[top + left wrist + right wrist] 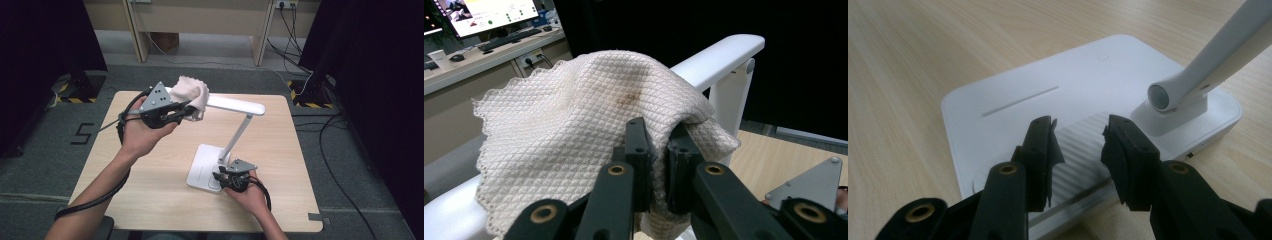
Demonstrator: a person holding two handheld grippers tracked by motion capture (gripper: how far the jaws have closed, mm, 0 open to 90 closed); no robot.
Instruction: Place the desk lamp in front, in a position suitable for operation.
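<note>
Wooden table point(150, 165) bearing white desk lamp point(235, 132). Left gripper point(659, 150) is pinching waffle-weave cloth point(574, 125) draped over lamp head, for wiping. Right gripper point(1080, 145), jaws parted, is pressing the base point(1048, 90) steady.

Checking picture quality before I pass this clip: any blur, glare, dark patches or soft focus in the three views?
High view: even light, both sides black, slightly soft overall. Left gripper view: cloth weave sharp and well lit, dark backdrop at right, the desk behind soft, left tongs a little soft up close. Right gripper view: lamp base evenly lit with no harsh glare, right tongs slightly soft, far tabletop blurred.
</note>
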